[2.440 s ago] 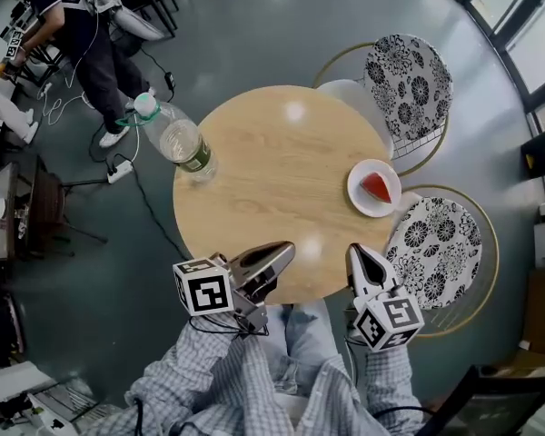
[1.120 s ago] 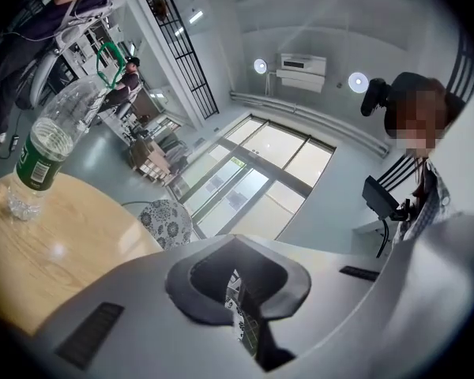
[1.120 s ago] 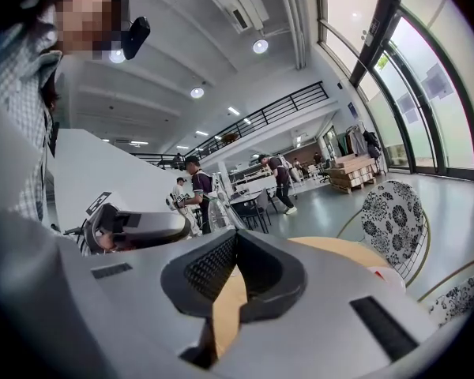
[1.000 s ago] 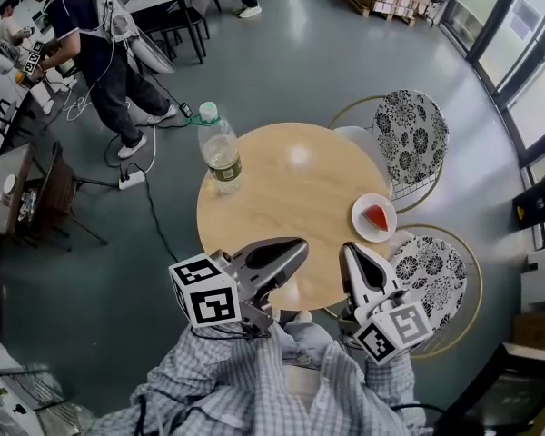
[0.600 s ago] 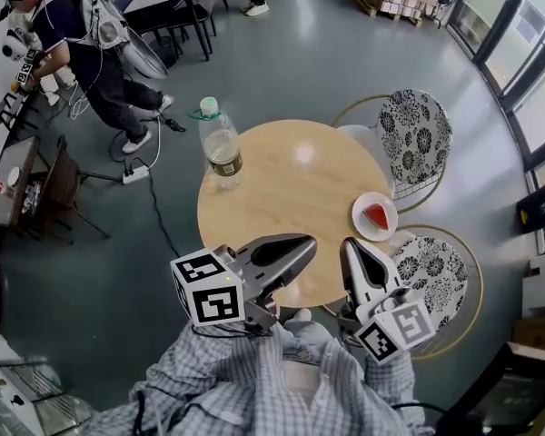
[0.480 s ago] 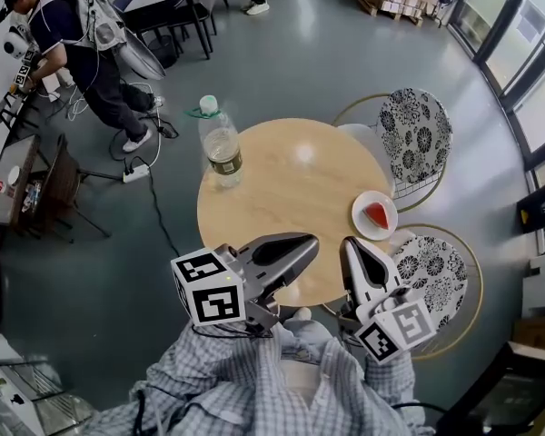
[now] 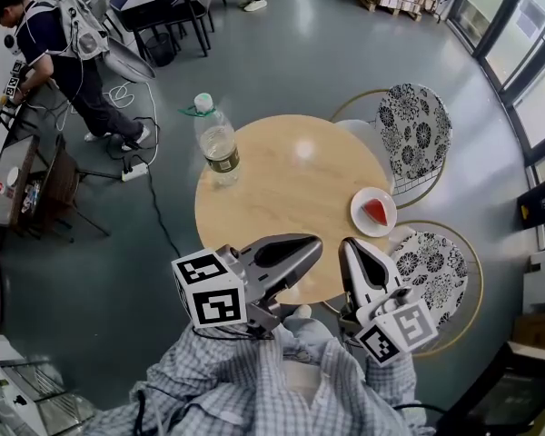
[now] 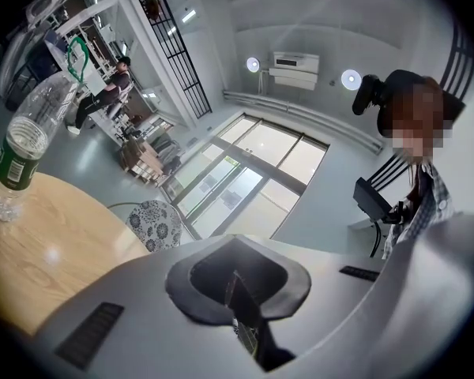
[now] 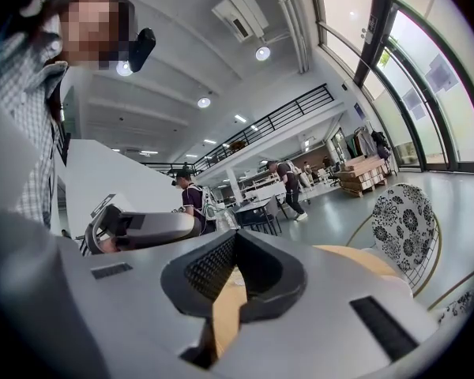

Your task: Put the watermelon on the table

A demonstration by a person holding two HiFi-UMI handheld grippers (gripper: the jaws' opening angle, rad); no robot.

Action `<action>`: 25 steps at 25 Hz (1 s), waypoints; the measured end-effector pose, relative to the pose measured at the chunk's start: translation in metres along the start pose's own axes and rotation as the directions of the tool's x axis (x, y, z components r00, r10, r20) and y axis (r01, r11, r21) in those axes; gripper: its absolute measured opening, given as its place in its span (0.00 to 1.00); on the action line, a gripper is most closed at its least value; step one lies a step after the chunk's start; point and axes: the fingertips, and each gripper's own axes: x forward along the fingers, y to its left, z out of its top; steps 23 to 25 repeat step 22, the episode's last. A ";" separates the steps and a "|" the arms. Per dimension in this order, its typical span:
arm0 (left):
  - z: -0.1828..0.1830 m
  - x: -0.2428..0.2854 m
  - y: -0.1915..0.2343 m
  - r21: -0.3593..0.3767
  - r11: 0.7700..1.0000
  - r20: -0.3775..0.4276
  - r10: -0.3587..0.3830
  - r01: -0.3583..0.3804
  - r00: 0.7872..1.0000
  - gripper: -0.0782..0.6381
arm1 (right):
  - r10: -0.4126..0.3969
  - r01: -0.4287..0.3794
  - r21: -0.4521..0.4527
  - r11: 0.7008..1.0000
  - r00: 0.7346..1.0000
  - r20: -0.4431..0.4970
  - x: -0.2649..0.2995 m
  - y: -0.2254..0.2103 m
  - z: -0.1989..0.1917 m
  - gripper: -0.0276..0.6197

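Note:
A red watermelon slice (image 7: pixel 375 212) lies on a small white plate (image 7: pixel 356 218) at the right edge of the round wooden table (image 7: pixel 282 189). My left gripper (image 7: pixel 311 246) hovers over the table's near edge, pointing level, its jaws shut with nothing between them. My right gripper (image 7: pixel 352 246) is beside it at the near right edge, a short way in front of the plate, also shut and empty. In the left gripper view the left gripper (image 8: pixel 237 279) shows closed tips above the tabletop. The right gripper (image 9: pixel 235 279) shows only a thin slit in its own view.
A clear plastic bottle (image 7: pixel 215 143) with a green label stands at the table's far left edge, and the bottle (image 8: pixel 20 144) also shows in the left gripper view. Two flower-patterned chairs (image 7: pixel 412 130) (image 7: pixel 431 262) flank the right side. A person (image 7: pixel 59 44) works at desks far left, with cables (image 7: pixel 132 166) on the floor.
My left gripper has edged slightly forward over the table's near edge. The right gripper has stayed put. The person in the background has stepped further left.

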 end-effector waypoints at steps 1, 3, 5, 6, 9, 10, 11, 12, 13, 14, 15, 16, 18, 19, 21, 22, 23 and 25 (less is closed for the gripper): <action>0.000 0.000 0.000 -0.001 1.000 -0.001 -0.001 0.001 1.000 0.12 | -0.001 0.001 0.001 1.000 1.000 -0.002 0.000 0.000 0.000 0.06; 0.000 0.001 -0.001 -0.001 1.000 -0.004 -0.003 0.003 1.000 0.12 | 0.000 0.000 0.002 1.000 1.000 -0.005 0.000 -0.001 -0.001 0.05; -0.001 0.002 0.000 -0.002 1.000 -0.006 -0.004 0.004 1.000 0.12 | 0.002 -0.002 0.003 1.000 1.000 -0.006 0.001 -0.001 -0.001 0.06; -0.001 0.002 0.000 -0.003 1.000 -0.006 -0.005 0.005 1.000 0.12 | 0.004 -0.004 0.003 1.000 1.000 -0.007 0.001 0.000 -0.001 0.06; -0.002 0.003 0.001 -0.010 1.000 -0.006 -0.004 0.004 1.000 0.12 | 0.009 -0.009 0.003 1.000 1.000 -0.011 0.002 0.000 -0.002 0.06; -0.002 0.003 0.002 -0.014 1.000 -0.007 -0.004 0.004 1.000 0.12 | 0.010 -0.010 0.004 1.000 1.000 -0.013 0.002 0.000 -0.003 0.05; -0.003 0.003 0.004 -0.020 1.000 -0.008 -0.005 0.004 1.000 0.12 | 0.011 -0.011 0.005 1.000 1.000 -0.014 0.003 0.000 -0.003 0.05; -0.004 0.003 0.005 -0.028 1.000 -0.008 -0.005 0.005 1.000 0.12 | 0.012 -0.011 0.006 1.000 1.000 -0.017 0.004 0.000 -0.003 0.06; -0.004 0.003 0.006 -0.037 0.999 -0.008 -0.004 0.004 1.000 0.12 | 0.013 -0.012 0.006 1.000 1.000 -0.020 0.004 0.000 -0.004 0.06; -0.005 0.002 0.007 -0.044 0.999 -0.007 -0.003 0.003 1.000 0.12 | 0.014 -0.014 0.006 1.000 1.000 -0.023 0.005 0.000 -0.005 0.05; -0.005 0.002 0.008 -0.050 0.999 -0.006 -0.002 0.001 1.000 0.12 | 0.016 -0.016 0.006 1.000 1.000 -0.027 0.006 0.000 -0.005 0.05; -0.005 0.001 0.009 -0.054 0.999 -0.005 0.000 -0.001 1.000 0.12 | 0.017 -0.017 0.006 1.000 0.999 -0.029 0.007 0.001 -0.005 0.05; -0.005 0.001 0.011 -0.057 0.998 -0.005 0.003 -0.004 1.000 0.12 | 0.020 -0.020 0.007 1.000 0.999 -0.032 0.009 0.001 -0.006 0.05; -0.004 0.001 0.013 -0.057 0.998 -0.005 0.004 -0.005 1.000 0.12 | 0.021 -0.021 0.007 1.000 0.999 -0.034 0.010 0.001 -0.006 0.05; -0.004 0.001 0.015 -0.058 0.998 -0.004 0.006 -0.006 1.000 0.12 | 0.024 -0.023 0.007 1.000 0.999 -0.037 0.011 0.000 -0.007 0.06; -0.004 0.001 0.016 -0.059 0.998 -0.004 0.007 -0.007 1.000 0.12 | 0.025 -0.024 0.007 1.000 0.999 -0.039 0.012 0.000 -0.008 0.06; -0.004 0.001 0.016 -0.059 0.998 -0.004 0.007 -0.007 1.000 0.12 | 0.025 -0.024 0.007 1.000 0.999 -0.039 0.012 0.000 -0.008 0.06; -0.004 0.001 0.016 -0.059 0.998 -0.004 0.007 -0.007 1.000 0.12 | 0.025 -0.024 0.007 1.000 0.999 -0.039 0.012 0.000 -0.008 0.06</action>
